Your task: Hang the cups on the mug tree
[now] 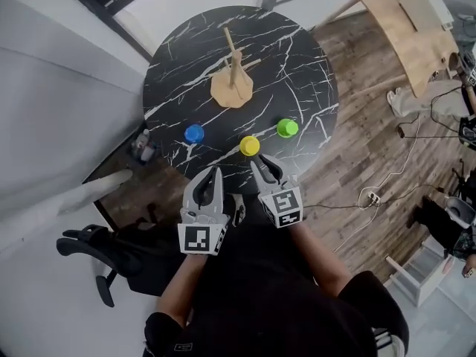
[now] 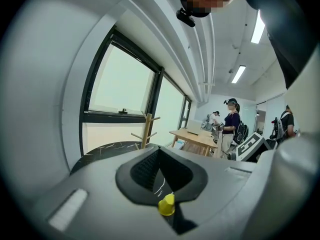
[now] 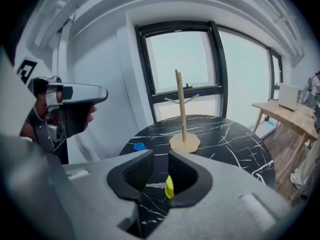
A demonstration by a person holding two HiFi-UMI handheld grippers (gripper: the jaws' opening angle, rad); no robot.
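Note:
A wooden mug tree (image 1: pixel 232 88) stands on the far half of a round black marble table (image 1: pixel 297 65). Three small cups sit in a row nearer me: blue (image 1: pixel 194 133), yellow (image 1: pixel 250 146) and green (image 1: pixel 287 128). Both grippers hover at the table's near edge. My left gripper (image 1: pixel 216 171) is shut and empty; its view shows the yellow cup (image 2: pixel 166 205) below the jaws and the tree (image 2: pixel 146 129) beyond. My right gripper (image 1: pixel 260 162) points at the yellow cup, its jaws parted with nothing between them. The right gripper view shows the yellow cup (image 3: pixel 169 186) just ahead, plus the tree (image 3: pixel 181 109) and blue cup (image 3: pixel 139 146).
A black office chair (image 1: pixel 97 251) stands to my left beside a low dark shelf (image 1: pixel 141 147). A wooden table (image 1: pixel 409 28) and floor cables (image 1: pixel 372 195) lie to the right. People stand near that table (image 2: pixel 232 124). Windows run behind the marble table.

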